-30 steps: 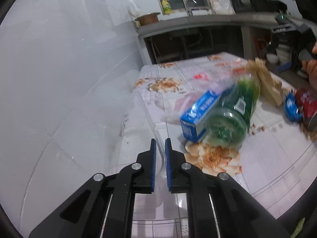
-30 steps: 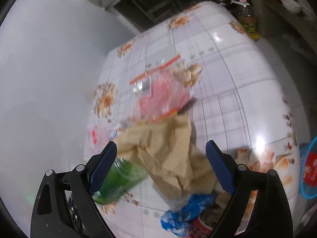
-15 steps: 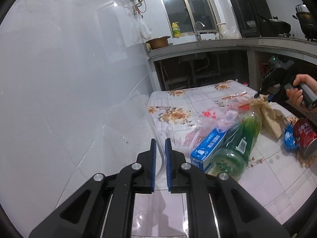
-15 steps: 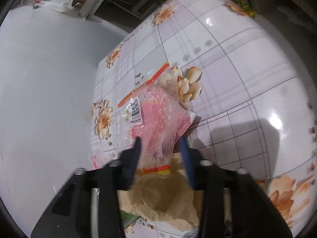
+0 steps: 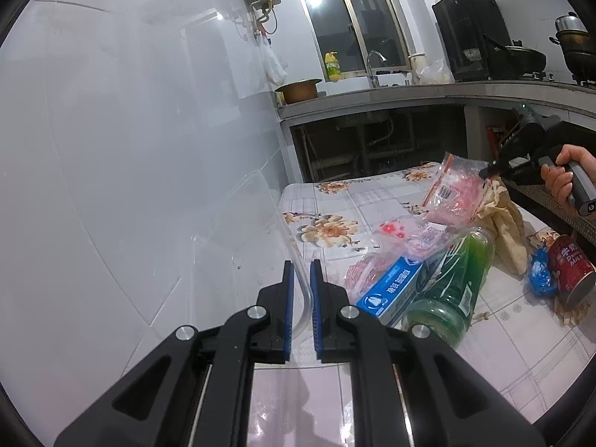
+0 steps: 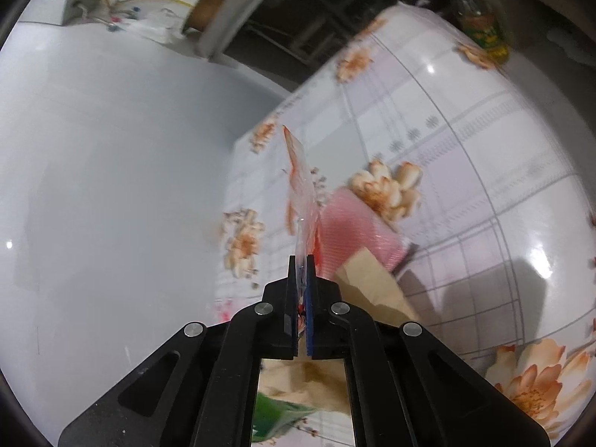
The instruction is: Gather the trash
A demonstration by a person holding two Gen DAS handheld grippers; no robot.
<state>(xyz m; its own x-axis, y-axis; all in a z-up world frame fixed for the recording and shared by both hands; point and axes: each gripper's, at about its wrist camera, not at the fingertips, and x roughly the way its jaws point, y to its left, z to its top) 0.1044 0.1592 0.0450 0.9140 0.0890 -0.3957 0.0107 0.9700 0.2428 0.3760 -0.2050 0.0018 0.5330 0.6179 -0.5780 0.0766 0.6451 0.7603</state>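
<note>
My left gripper [image 5: 301, 272] is shut on the rim of a clear plastic bin [image 5: 242, 231] that it holds tilted by the white wall. My right gripper [image 6: 301, 264] is shut on a clear bag with pink contents and red print [image 6: 301, 193], held edge-on above the table. In the left wrist view that bag [image 5: 454, 190] hangs from the right gripper [image 5: 488, 171], with a hand behind it. On the floral tablecloth [image 5: 335, 201] lie a green bottle [image 5: 458, 275], a blue box [image 5: 395, 290], a crumpled brown paper bag [image 5: 503, 223], a red can [image 5: 570, 264], a blue wrapper [image 5: 540, 275] and a clear wrapper [image 5: 402, 234].
The white tiled wall [image 5: 130, 149] runs close along the table's left side. A kitchen counter [image 5: 409, 93] with a sink and pots stands beyond the far edge. An oil bottle [image 6: 480, 18] stands past the table. Bare tablecloth [image 6: 484, 130] lies on the right.
My right gripper has closed on the pink bag and lifted it off the table. My left gripper has risen a little and tipped up, still gripping the clear bin.
</note>
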